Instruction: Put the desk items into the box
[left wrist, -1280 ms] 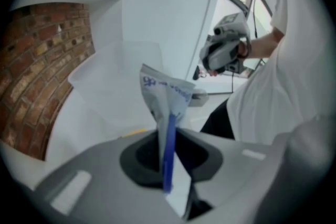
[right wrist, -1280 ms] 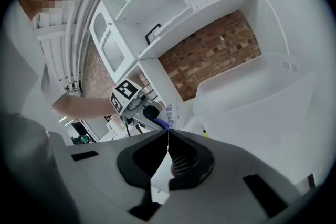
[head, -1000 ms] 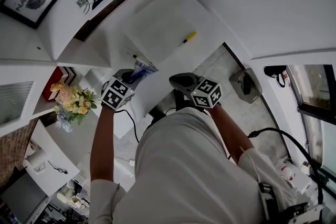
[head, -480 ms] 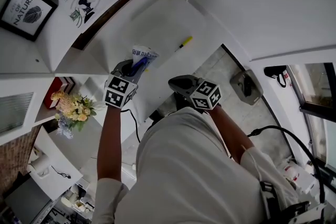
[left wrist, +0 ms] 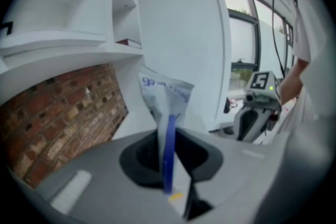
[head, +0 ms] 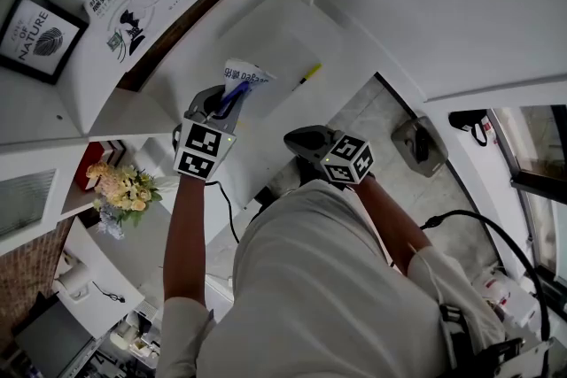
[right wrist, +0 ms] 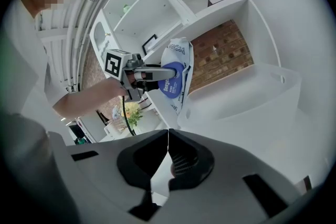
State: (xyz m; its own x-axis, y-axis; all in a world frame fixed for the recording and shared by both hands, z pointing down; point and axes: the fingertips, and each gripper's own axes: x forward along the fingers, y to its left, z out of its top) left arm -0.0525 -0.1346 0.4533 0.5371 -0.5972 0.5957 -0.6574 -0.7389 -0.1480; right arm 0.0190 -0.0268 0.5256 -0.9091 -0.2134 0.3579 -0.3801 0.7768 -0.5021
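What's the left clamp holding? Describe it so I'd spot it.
Find the big white box. At its edge the left gripper pinches a floppy packet. It is white with a blue patch and blue lettering, unlike the thin yellow pen lying nearby.

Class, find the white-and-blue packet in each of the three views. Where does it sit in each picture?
Head view: packet upper centre-left, in the left claw.
Left gripper view: packet dead centre, clamped between the jaws.
Right gripper view: packet just above centre, beside the brick panel.
Shared landmark: the brick panel, seen in all three.
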